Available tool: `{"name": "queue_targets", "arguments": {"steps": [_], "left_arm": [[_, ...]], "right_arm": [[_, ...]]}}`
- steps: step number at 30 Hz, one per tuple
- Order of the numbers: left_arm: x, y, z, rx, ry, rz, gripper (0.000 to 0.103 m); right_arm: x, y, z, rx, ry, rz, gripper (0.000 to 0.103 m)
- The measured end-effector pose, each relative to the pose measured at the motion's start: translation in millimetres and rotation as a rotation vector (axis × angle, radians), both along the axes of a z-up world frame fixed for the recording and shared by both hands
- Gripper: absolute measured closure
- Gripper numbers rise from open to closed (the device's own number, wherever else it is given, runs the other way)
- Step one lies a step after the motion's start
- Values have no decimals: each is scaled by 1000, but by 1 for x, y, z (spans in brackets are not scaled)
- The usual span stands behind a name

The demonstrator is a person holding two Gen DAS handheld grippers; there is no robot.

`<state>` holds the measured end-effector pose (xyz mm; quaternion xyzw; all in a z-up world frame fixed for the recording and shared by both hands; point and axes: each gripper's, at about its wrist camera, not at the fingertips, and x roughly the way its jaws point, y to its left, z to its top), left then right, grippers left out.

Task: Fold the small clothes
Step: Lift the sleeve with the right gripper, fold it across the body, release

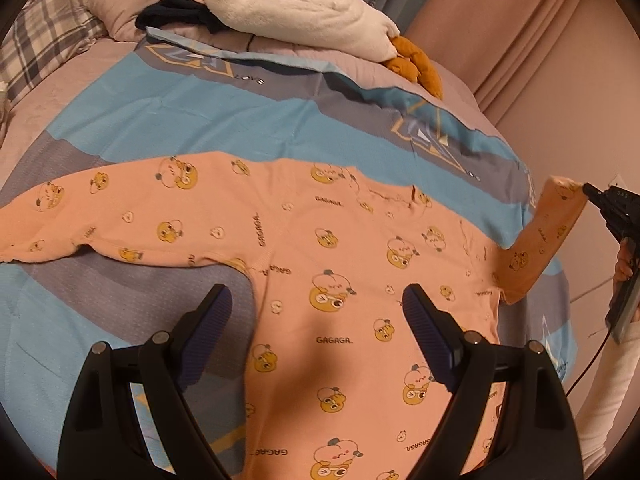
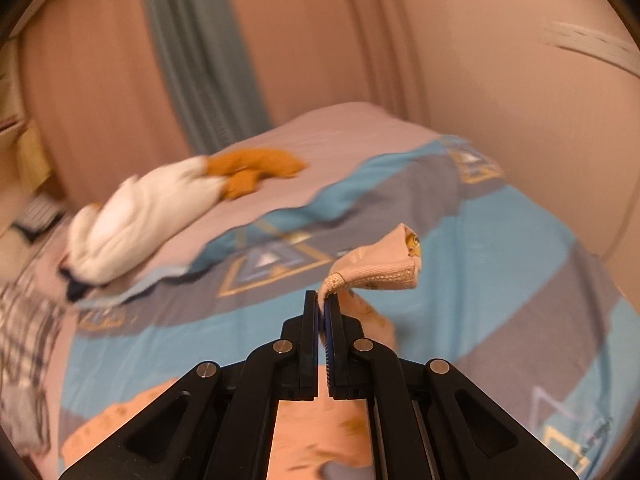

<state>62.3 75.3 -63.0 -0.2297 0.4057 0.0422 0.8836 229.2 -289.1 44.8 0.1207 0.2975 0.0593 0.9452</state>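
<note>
Pink top (image 1: 340, 248) spread flat on the blue-grey bedspread (image 1: 168, 120), one sleeve (image 1: 548, 232) lifted off the bed. Right gripper (image 2: 325, 300) clamped tight on that sleeve's cuff (image 2: 376, 268) — held up in the air. Left gripper (image 1: 316, 316) wide apart above the top's body, gripping nothing. Plush toy (image 1: 296, 4) further back.

Peach long-sleeved top (image 1: 340, 264) with yellow cartoon print, spread flat on the bedcover, one sleeve cuff (image 2: 376, 268) lifted
</note>
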Motion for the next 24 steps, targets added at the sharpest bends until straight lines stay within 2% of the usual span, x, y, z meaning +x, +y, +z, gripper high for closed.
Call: {"name": "queue_targets", "arguments": {"steps": [8,14,24], "left_arm": [[-10,14,1,1,-3,35,16],[-17,21,-6,-18,8,51,16],[-24,28,-21,-24,44,64,16]], "right_arm": [[-19,95,-15,-38,23,274,99],[-35,149,-44,-92,76,434,99],[-53,206,-140,-139,311,625,99]]}}
